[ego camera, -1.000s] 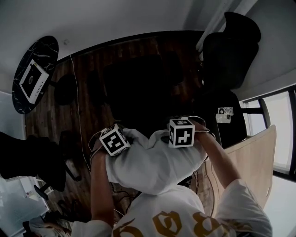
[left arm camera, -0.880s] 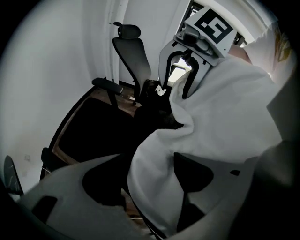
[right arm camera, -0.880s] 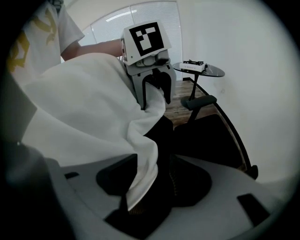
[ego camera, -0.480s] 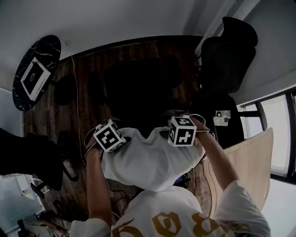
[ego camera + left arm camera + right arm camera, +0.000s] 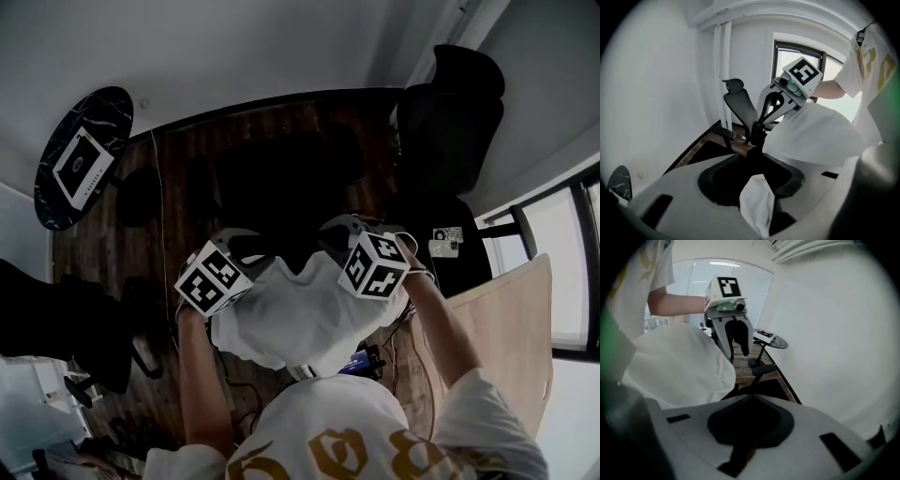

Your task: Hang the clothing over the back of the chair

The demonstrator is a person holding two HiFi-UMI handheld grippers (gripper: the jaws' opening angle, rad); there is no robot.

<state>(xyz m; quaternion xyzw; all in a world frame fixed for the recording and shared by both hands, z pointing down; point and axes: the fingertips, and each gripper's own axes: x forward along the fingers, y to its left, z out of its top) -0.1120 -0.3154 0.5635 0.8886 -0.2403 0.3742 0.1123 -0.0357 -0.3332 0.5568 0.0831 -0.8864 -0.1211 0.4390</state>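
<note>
Dark wood floor [image 5: 187, 159], white walls, round side table [image 5: 80, 159] at left. The chair [image 5: 450, 122] is standing well apart, its back bare. We are holding the clothing [image 5: 309, 314] up. The left gripper [image 5: 251, 246], jaws just closing, is pinching 1 fold. The right gripper [image 5: 336, 230], also just closing, is showing jaws together with no cloth between. Draping is remaining.

The dark wooden floor [image 5: 183, 155] carries a black office chair [image 5: 448, 122] at the right, a thin cable [image 5: 155, 202], and a round dark surface [image 5: 111, 108] at the left bearing a white card [image 5: 84, 161].
</note>
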